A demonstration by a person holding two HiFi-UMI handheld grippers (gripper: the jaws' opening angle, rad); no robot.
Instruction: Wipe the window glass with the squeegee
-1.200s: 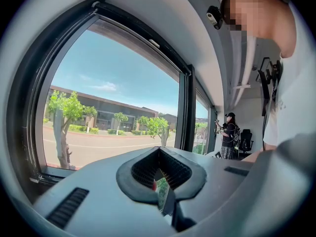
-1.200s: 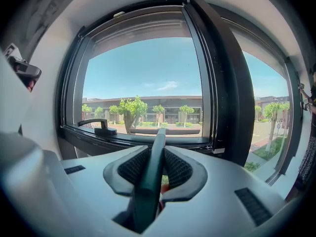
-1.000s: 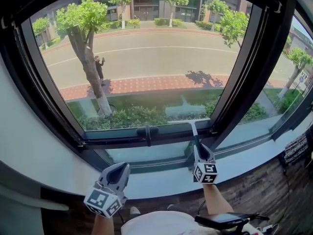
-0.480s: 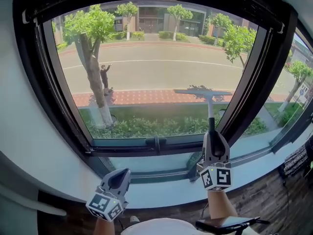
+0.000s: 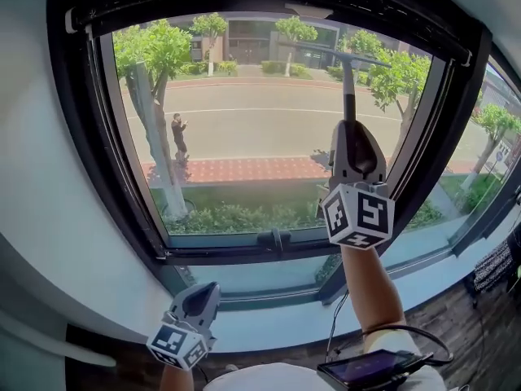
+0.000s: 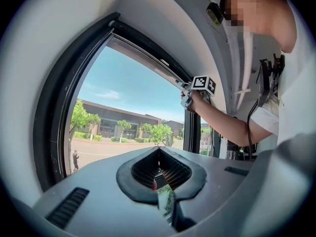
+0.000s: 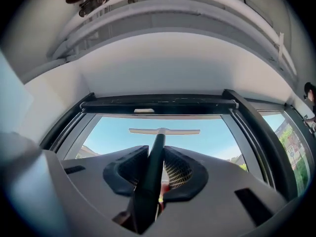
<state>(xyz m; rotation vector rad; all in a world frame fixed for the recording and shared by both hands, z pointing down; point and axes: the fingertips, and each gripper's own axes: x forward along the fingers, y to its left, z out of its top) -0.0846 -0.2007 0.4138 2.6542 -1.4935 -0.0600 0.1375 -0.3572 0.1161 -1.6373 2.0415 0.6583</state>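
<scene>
The squeegee's pale blade [image 5: 334,54] lies flat across the window glass [image 5: 244,137], close under the top frame, and its dark handle [image 5: 348,88] runs down into my right gripper [image 5: 348,127]. That gripper is raised high in front of the pane and is shut on the handle. In the right gripper view the handle [image 7: 150,181] passes between the jaws of the right gripper [image 7: 157,149] and the blade [image 7: 164,131] sits just below the top frame. My left gripper [image 5: 203,287] hangs low by the sill, jaws together and holding nothing, also seen as the left gripper [image 6: 159,151].
A thick black frame [image 5: 122,177] surrounds the pane, with a latch handle [image 5: 278,239] on its bottom rail. A black mullion [image 5: 435,137] separates a second pane on the right. A white sill [image 5: 269,312] runs below. A phone [image 5: 366,369] sits at the person's waist.
My right gripper has carried the squeegee up the glass from the bottom rail to the top of the pane. The left gripper has stayed low by the sill.
</scene>
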